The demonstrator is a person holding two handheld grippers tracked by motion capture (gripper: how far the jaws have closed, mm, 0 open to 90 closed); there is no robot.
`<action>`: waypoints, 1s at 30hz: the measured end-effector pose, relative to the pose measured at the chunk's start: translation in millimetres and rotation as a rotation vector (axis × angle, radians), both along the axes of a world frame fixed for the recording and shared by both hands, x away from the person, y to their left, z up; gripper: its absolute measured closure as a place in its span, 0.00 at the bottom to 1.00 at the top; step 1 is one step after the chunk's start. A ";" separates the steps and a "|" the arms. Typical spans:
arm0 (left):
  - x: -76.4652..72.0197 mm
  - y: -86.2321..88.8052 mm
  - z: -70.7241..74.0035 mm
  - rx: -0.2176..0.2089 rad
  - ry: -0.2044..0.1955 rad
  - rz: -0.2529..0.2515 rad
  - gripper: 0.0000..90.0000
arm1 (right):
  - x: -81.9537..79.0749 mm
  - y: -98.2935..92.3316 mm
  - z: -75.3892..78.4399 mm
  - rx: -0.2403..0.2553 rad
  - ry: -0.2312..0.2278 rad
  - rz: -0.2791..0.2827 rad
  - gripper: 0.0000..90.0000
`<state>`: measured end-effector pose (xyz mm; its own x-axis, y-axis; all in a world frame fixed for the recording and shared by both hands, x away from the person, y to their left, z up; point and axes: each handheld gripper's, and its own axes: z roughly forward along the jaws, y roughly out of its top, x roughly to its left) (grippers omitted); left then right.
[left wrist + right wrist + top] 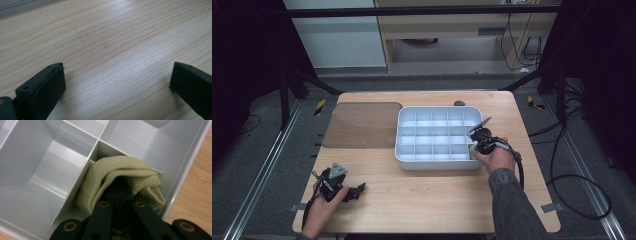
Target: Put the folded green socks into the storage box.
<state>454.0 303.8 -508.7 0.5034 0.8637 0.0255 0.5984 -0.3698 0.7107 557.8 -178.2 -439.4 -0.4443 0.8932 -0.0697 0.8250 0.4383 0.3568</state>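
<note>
Your right tool (121, 195) is clamped tight on a pale yellow-green knitted sock (120, 173), folded over the jaw tips, and it sits down in the compartment at the near right corner of the white divider tray (404, 160), at about 5 o'clock of the tray in the high view. In the right gripper view the sock presses against the divider wall at its 10 o'clock side and bulges toward the outer rim at 3 o'clock. To finish well, I would push the bundle fully below the divider edges before you let go, then open slowly and lift straight up so no loop of knit catches a jaw. Your left tool (117, 82) rests wide open and empty on the wooden worktop (422, 200); leave it there.
</note>
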 end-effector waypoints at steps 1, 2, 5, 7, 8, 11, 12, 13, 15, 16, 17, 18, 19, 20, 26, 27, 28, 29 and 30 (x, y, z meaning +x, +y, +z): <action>0.0 0.0 0.0 0.000 0.000 0.000 0.00 | 0.5 0.5 -0.7 -0.001 0.003 -0.003 1.00; 0.0 0.0 0.0 0.000 0.000 0.000 0.00 | 0.8 0.6 -1.2 -0.004 0.003 0.001 1.00; 0.0 0.0 0.0 0.000 0.000 0.000 0.00 | 1.6 2.5 -3.1 -0.011 0.013 -0.001 1.00; 0.0 0.0 0.0 0.000 0.000 0.000 0.00 | 2.7 3.6 -4.8 -0.020 0.016 0.006 1.00; 0.0 0.0 0.0 0.000 0.000 0.000 0.00 | 2.8 4.2 -5.3 -0.021 0.019 0.004 1.00; 0.0 0.0 0.1 0.000 0.000 0.000 0.00 | 3.5 4.2 -5.8 -0.017 0.025 0.002 1.00; -0.1 -0.1 0.0 -0.002 0.002 0.001 0.00 | 3.6 4.0 -5.7 -0.016 0.026 0.003 1.00; -0.1 -0.1 0.0 -0.001 0.001 0.001 0.00 | 3.7 3.9 -5.6 -0.015 0.026 0.003 1.00; -0.1 -0.1 0.0 -0.001 0.001 0.001 0.00 | 3.7 3.8 -5.9 -0.014 0.027 0.006 1.00; -0.1 -0.1 0.0 -0.001 0.001 0.001 0.00 | 3.8 3.8 -6.0 -0.013 0.028 0.005 1.00; -0.1 -0.1 0.0 -0.002 0.001 0.001 0.00 | 4.1 3.7 -6.2 -0.013 0.028 0.006 1.00; -0.1 -0.1 0.0 -0.001 0.001 0.000 0.00 | 4.2 3.8 -6.2 -0.011 0.029 0.007 1.00; -0.1 -0.1 0.1 0.000 0.002 0.001 0.00 | 4.2 3.9 -6.1 -0.012 0.029 0.008 1.00; -0.1 -0.1 0.1 0.000 0.002 0.001 0.00 | 4.0 4.0 -5.7 -0.012 0.029 0.007 1.00; -0.1 -0.1 0.0 -0.001 0.001 0.001 0.00 | 2.1 1.0 -2.4 0.003 0.013 0.009 1.00; -0.1 -0.1 0.0 -0.002 0.001 0.001 0.00 | 1.6 0.8 -1.5 0.002 0.010 0.014 1.00; -0.1 -0.1 -0.1 -0.002 0.001 0.001 0.00 | 1.0 1.1 -0.3 0.005 0.013 0.009 1.00; -0.1 -0.1 0.0 -0.002 0.001 0.001 0.00 | 0.6 0.3 0.8 0.002 0.007 0.014 0.99; -0.1 -0.1 0.0 -0.002 0.001 0.001 0.00 | 0.2 -0.1 1.4 0.002 0.005 0.014 0.99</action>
